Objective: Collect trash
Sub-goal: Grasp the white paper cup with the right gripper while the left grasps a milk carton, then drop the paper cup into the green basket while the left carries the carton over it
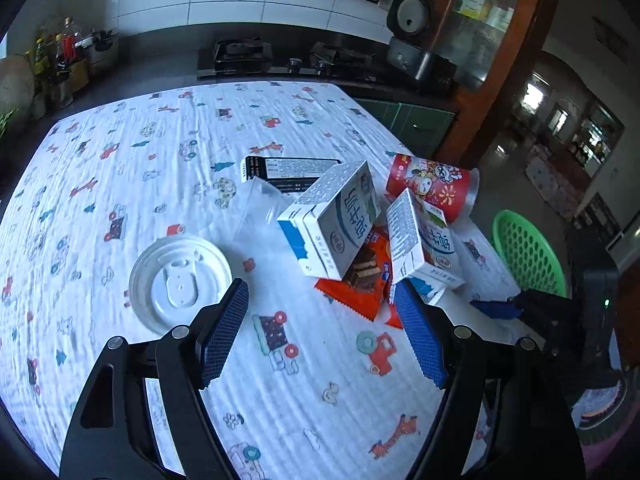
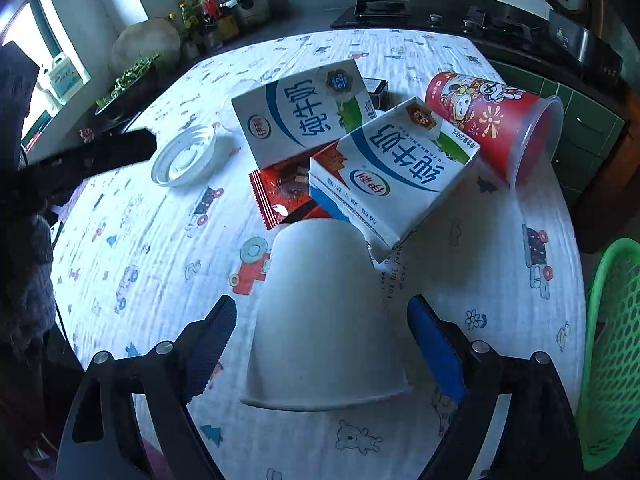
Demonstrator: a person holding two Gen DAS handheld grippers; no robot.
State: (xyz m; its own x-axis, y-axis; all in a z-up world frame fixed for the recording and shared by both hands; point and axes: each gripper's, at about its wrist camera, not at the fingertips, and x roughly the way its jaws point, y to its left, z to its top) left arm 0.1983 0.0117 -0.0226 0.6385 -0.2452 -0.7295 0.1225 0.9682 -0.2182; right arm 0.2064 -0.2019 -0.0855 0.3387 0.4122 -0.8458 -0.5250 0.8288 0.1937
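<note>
Trash lies piled on a cartoon-print tablecloth (image 1: 160,168): two white and blue milk cartons (image 1: 332,224) (image 2: 392,176), a red snack wrapper (image 1: 360,280) under them, a red printed cup (image 2: 492,128) on its side, a clear plastic cup (image 1: 260,208), a black box (image 1: 280,170) and a white lid (image 1: 180,280). A white paper cup (image 2: 324,320) lies on its side between my right gripper's (image 2: 322,320) open fingers, untouched. My left gripper (image 1: 322,308) is open and empty, just short of the cartons and right of the lid.
A green plastic basket (image 2: 612,360) stands off the table's right edge; it also shows in the left wrist view (image 1: 528,252). A dark counter with a gas stove (image 1: 280,60), a rice cooker (image 1: 416,44) and bottles runs behind the table.
</note>
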